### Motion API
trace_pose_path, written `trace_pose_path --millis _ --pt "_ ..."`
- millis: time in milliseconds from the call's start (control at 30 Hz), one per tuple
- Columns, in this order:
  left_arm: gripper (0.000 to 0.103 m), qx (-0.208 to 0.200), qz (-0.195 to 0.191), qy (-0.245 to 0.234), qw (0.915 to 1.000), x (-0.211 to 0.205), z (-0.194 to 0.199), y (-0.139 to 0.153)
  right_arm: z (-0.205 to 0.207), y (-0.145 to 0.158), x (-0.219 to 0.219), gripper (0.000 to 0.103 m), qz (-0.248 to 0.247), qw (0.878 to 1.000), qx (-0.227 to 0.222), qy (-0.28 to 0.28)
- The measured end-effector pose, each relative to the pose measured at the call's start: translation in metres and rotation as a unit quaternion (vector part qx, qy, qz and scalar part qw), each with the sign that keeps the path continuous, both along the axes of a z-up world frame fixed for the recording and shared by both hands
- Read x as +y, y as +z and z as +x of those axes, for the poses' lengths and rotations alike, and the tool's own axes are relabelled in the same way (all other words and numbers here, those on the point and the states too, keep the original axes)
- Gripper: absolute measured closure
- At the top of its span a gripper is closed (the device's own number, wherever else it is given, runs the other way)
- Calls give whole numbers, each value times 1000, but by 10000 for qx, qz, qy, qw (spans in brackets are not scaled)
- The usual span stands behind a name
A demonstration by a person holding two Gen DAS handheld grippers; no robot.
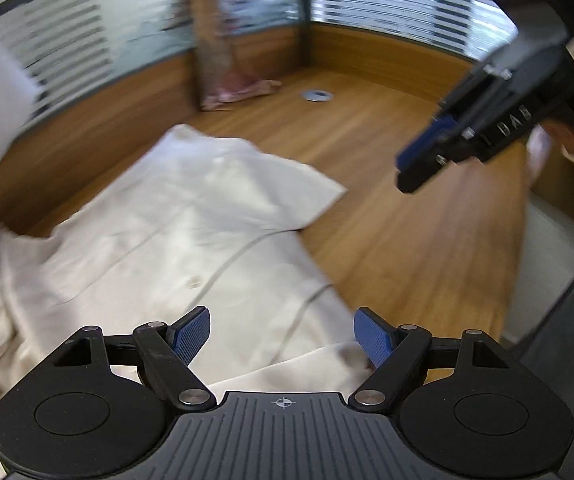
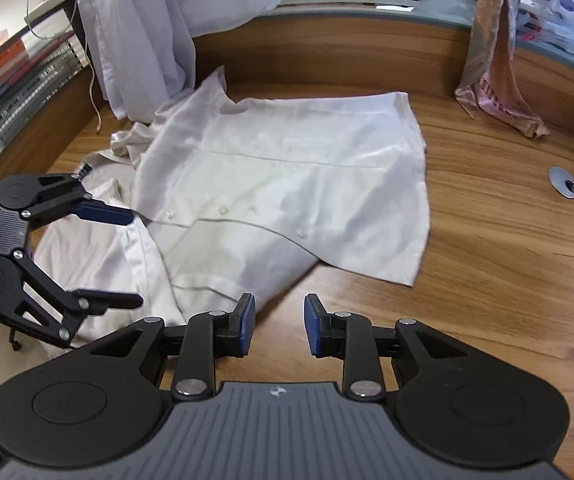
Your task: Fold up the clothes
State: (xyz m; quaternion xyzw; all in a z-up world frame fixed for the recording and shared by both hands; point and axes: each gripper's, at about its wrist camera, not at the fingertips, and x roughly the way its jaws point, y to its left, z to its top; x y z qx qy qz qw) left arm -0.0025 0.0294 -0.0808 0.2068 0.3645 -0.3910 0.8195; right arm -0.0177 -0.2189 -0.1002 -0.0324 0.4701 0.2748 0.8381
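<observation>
A white button-up shirt lies partly folded on the wooden table; it also shows in the left wrist view, blurred. My left gripper is open and empty, hovering over the shirt's near edge; in the right wrist view it is at the left, open above the shirt's left side. My right gripper is open and empty, just above the table at the shirt's near hem. In the left wrist view it hangs in the air at the upper right, above bare table.
Another white garment hangs over the partition at the back left. A pink patterned cloth hangs at the back right. A grey cable grommet sits in the table at the right. A wooden partition with frosted glass bounds the table's back.
</observation>
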Motion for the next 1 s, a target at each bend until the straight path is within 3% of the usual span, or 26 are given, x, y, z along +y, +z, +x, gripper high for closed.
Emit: trace_pose_path --millis 167,300,400,467,500,600,700,800,900,1000 --pt "28 47 210 -554 9982 -22 -12 -22 -8 -8 -13 72 -37 9999 -26 -162" --pt "34 197 474 -729 9960 -25 -16 -32 -15 -9 -16 72 -23 9996 48 -294" --pt "50 244 745 -827 9935 -28 -17 -40 -23 -8 -15 72 11 9993 89 -369" --pt "86 171 823 -849 9928 -28 -16 -41 -28 -8 -14 71 15 9991 102 -407" --pt "94 116 811 -854 9930 -27 -17 -40 -31 -8 -13 71 18 9990 108 -426" --pt "99 -131 516 -680 9963 -15 -15 -27 -39 -10 -12 70 40 9987 39 -499" --pt "99 -66 -28 47 10000 11 4 -8 -44 -15 -11 70 28 9985 -41 -552" --pt "99 125 -586 1074 9924 45 33 9 -44 -21 -9 70 38 9983 -21 -575" --pt "99 257 -869 2398 9666 85 66 15 -39 -24 -6 70 78 9985 37 -548" --pt "99 219 -727 3351 9391 118 90 11 -27 -23 -3 70 72 9987 112 -496"
